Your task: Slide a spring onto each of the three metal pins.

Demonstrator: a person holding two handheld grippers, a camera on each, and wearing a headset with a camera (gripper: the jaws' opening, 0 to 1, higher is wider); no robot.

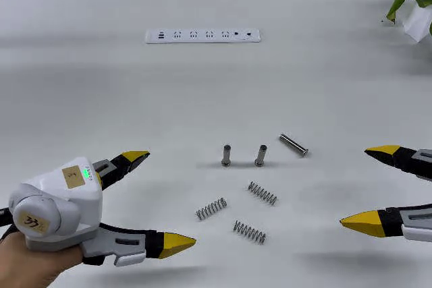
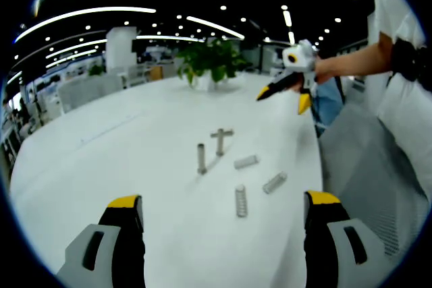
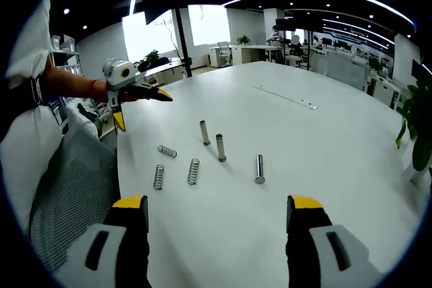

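Three springs lie loose on the white tabletop [image 1: 81, 85] and none of them is on a pin, so we judge that the whole task is ahead of us. The near spring [image 1: 249, 232] sits closest to us, with the left spring [image 1: 211, 208] and the right spring [image 1: 262, 193] just beyond it, all three apart from one another. Behind them two pins stand upright on their wider ends, side by side: the left pin [image 1: 226, 155] and the middle pin [image 1: 260, 155]. The third pin [image 1: 293, 144] lies flat on its side a little to the right (we reckon it will need standing up, or holding, before a spring can go on). Our left claw [image 1: 158, 199] hovers low at the left with its jaws spread wide and nothing between them. Our right claw [image 1: 356, 185] hangs at the right edge, equally wide open and empty. Both are well apart from the parts. A power strip [image 1: 202, 35] lies far back, clear of the work. With no pin sleeved, picking up a first spring looks to us like the step in hand.
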